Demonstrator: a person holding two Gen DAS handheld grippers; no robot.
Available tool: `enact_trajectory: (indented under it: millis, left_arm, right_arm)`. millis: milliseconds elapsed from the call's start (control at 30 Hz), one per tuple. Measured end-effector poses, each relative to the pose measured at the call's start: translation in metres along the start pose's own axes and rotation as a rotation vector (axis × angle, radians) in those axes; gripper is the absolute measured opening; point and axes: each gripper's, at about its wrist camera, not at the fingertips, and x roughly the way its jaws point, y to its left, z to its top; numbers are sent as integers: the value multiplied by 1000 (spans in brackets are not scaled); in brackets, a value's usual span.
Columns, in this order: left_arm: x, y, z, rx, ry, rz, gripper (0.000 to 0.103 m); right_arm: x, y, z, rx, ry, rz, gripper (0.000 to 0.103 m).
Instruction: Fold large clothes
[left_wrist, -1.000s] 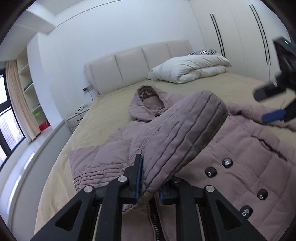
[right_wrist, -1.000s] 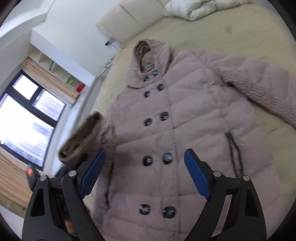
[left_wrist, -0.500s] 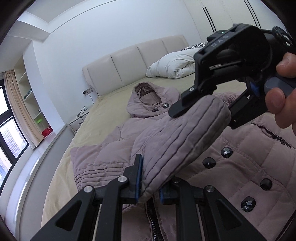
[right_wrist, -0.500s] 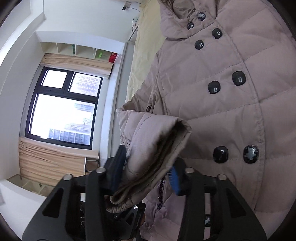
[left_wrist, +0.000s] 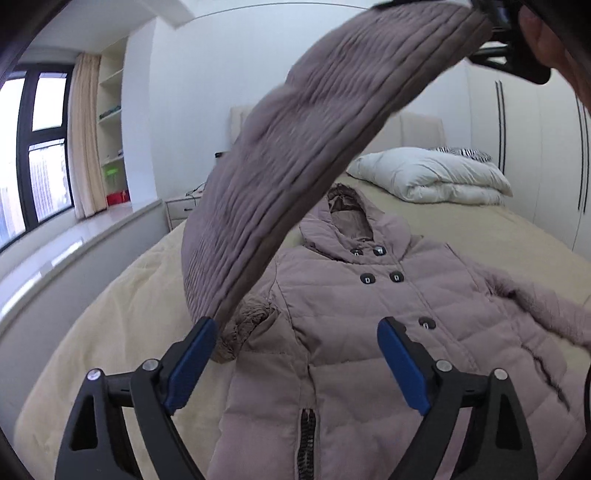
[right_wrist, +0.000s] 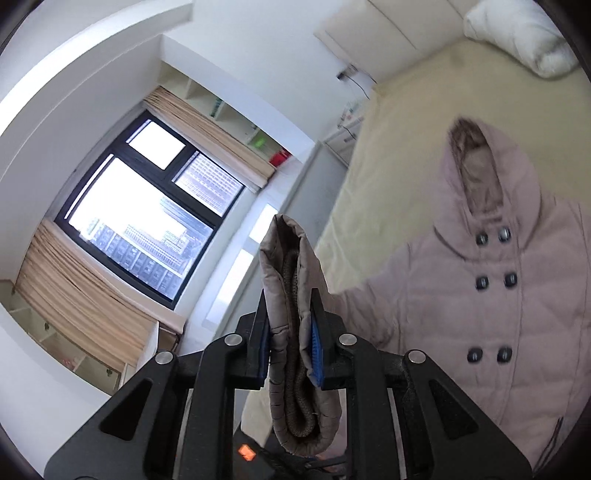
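Note:
A mauve hooded puffer coat (left_wrist: 369, 314) lies face up on the bed, its dark buttons showing. Its sleeve (left_wrist: 295, 147) rises in an arc from the shoulder to the top right of the left wrist view. There my right gripper (left_wrist: 506, 33) and a person's hand (left_wrist: 546, 37) hold its end. In the right wrist view my right gripper (right_wrist: 291, 332) is closing, its blue pads pressing on the sleeve cuff (right_wrist: 291, 266). My left gripper (left_wrist: 295, 326) is opening above the coat's side. Its jaws stand wide with nothing between them; the sleeve brushes past the left finger.
The beige bed (left_wrist: 129, 314) stretches around the coat, with a white duvet (left_wrist: 428, 177) at its head. A nightstand (left_wrist: 181, 210), a window sill and a window (left_wrist: 37, 147) line the left side. White wardrobe doors (left_wrist: 535, 147) stand on the right.
My left gripper let go of the sleeve and opened wide. My right gripper came in, shut on the cuff and lifted it high, so the sleeve now arcs upward.

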Motion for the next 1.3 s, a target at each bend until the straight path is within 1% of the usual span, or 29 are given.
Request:
enact_trajectory:
  millis: [67,167,233,333,400,467,500,533,600,633,733,833,900,967,1067,1133,1167,1200,1233,1267,1300]
  left_arm:
    - [21,9,7,-101,10,-2,94]
    - [58,17,16,-192,57,7,94]
    - [86,17,20,-207,105,12,95]
    - [121,15,24,-182,157,48,94]
    - [138,25,27,-204,181,59,89]
    - [154,42,28,-248,221,59,72]
    - [162,51,28,-267,253,68,68]
    - [168,61,27,-290,274,72,58]
    - [176,77,24,-299,302,91,56]
    - [178,81,22,-292,308,99,56]
    - [182,83,13,-228,335,127,56]
    - [187,79,5,-168,348,161,57]
    - [189,69,2,-93,344,196,57]
    - [192,62,0,-35,340,220,57]
    - [190,62,2,9,336,230,57]
    - [181,60,1,48,330,242,59]
    - [176,60,-1,67,332,247,63]
    - [172,63,-2,78,332,250,64]
    - [166,66,-4,82,335,250,68]
    - [158,67,-6,79,345,247,70]
    - [149,67,-8,67,357,241,70]
  right_arm:
    - [-14,33,29,-55,-53,21,17]
    - [-34,64,58,-107,-111,35,17]
    - [-42,70,75,-114,-135,41,17]
    - [-54,64,88,-106,-155,36,17]
    - [-66,54,88,-95,-171,25,17]
    - [-75,33,93,-64,-190,13,17]
    - [-79,19,97,-42,-203,7,17]
    - [-83,3,101,-18,-216,1,17]
    - [-84,-34,104,31,-233,-21,17]
    - [-83,-54,106,50,-242,-49,17]
    - [-73,-128,101,140,-252,-109,16]
    - [-55,-214,78,247,-255,-177,16]
    - [-38,-268,63,314,-241,-253,16]
    - [-12,-319,40,356,-198,-337,16]
    - [25,-389,5,431,-100,-426,16]
    - [33,-425,-16,471,-96,-511,16]
    - [34,-443,-25,509,-97,-518,16]
    - [33,-459,-33,545,-113,-479,16]
    - [28,-463,-36,557,-129,-436,16]
    - [24,-464,-41,553,-135,-414,16]
    - [25,-464,-40,536,-128,-414,16]
